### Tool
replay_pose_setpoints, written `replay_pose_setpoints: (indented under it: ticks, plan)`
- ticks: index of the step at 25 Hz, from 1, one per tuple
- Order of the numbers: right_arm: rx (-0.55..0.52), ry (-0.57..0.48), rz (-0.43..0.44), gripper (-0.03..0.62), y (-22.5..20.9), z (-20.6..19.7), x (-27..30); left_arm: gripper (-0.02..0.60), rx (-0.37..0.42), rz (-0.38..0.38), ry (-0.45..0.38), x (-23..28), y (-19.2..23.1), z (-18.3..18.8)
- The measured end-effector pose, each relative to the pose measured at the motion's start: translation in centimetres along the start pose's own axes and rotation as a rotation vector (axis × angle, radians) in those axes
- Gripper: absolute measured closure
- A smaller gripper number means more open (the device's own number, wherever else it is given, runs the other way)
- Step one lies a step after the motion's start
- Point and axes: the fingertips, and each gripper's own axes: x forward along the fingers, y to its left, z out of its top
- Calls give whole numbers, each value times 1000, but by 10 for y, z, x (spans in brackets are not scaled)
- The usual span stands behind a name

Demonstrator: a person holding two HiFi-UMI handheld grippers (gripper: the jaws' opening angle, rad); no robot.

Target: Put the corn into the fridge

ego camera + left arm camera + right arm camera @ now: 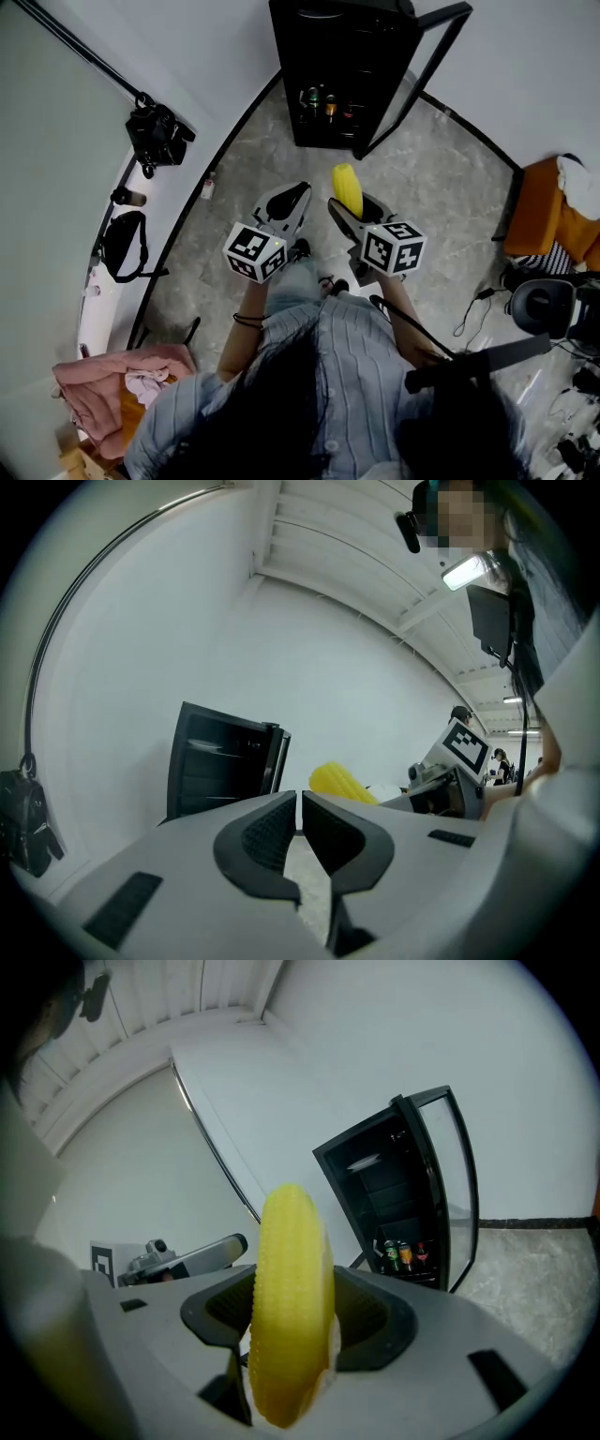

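Over the grey floor (pixel 441 187), short of the open black fridge (pixel 328 56): right gripper (pixel 344 208) jaws clamped on the corn cob (pixel 346 187), cob poking past the tips. Left gripper (pixel 292 199) jaws closed to a slit, holding nothing.

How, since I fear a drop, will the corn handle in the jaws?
Probably stiff: the corn stands unbent in the right gripper. Round and tapered, it may roll once set down. Bumpy kernels likely aid grip, but it juts past the jaws and might pivot.
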Motion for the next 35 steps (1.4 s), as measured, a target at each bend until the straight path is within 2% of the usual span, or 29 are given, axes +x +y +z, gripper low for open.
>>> replay_pose_setpoints:
  ticks: [9,15,28,35]
  plan:
    - [2,2,-31,345,2,24,46,572,14,-39,37,20,49,11]
    - [7,-1,-30,345,7,36,75,572,19,-63,24,27,77,22]
    - [39,-33,-65,345,17,39,103,572,30,-119,49,20,106,24]
    - [49,0,-81,345,18,30,111,572,5,-138,63,21,111,17]
